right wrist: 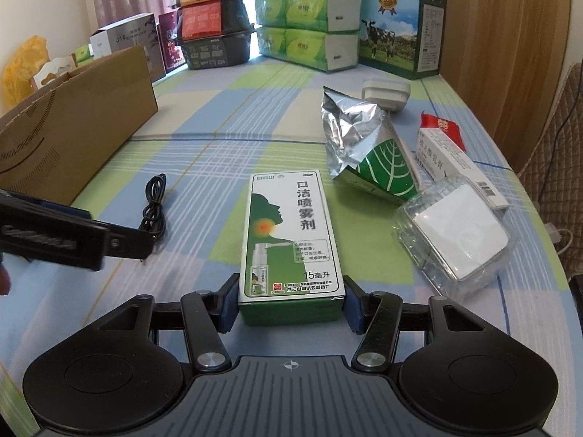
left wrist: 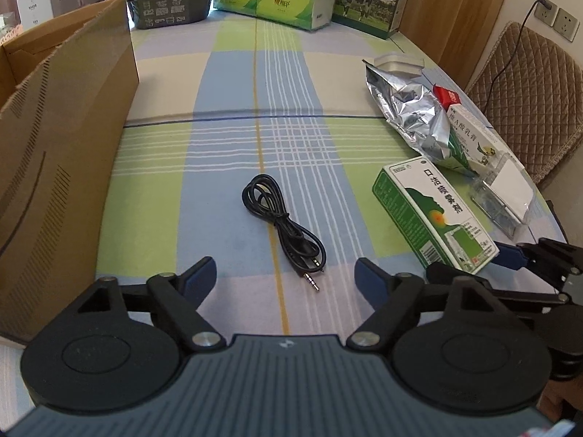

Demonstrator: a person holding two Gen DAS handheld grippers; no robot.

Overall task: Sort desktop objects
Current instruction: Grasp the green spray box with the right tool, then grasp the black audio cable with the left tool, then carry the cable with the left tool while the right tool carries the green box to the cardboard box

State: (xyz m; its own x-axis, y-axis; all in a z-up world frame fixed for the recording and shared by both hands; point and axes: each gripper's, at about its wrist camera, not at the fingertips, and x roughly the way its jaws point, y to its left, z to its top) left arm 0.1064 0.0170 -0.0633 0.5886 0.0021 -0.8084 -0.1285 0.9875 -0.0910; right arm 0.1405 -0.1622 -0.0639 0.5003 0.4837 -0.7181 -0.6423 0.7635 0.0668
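Observation:
A green and white spray box (right wrist: 291, 233) lies flat on the checked tablecloth (right wrist: 204, 116). My right gripper (right wrist: 290, 307) holds its near end, with a blue pad pressed on each side. In the left wrist view the same spray box (left wrist: 430, 211) lies at the right, with the right gripper (left wrist: 473, 260) at its near corner. A coiled black audio cable (left wrist: 280, 218) lies just ahead of my left gripper (left wrist: 286, 276), which is open with nothing between its fingers. The right wrist view shows the cable (right wrist: 155, 204) beside the left gripper (right wrist: 73, 233).
An open cardboard box (left wrist: 54, 145) stands along the left. At the right lie a crumpled foil bag (right wrist: 349, 134), a white cream box (right wrist: 452, 156), a clear plastic case (right wrist: 455, 233), a red packet (right wrist: 441, 127) and a white adapter (right wrist: 386, 93). Tissue packs (right wrist: 306, 40) line the back.

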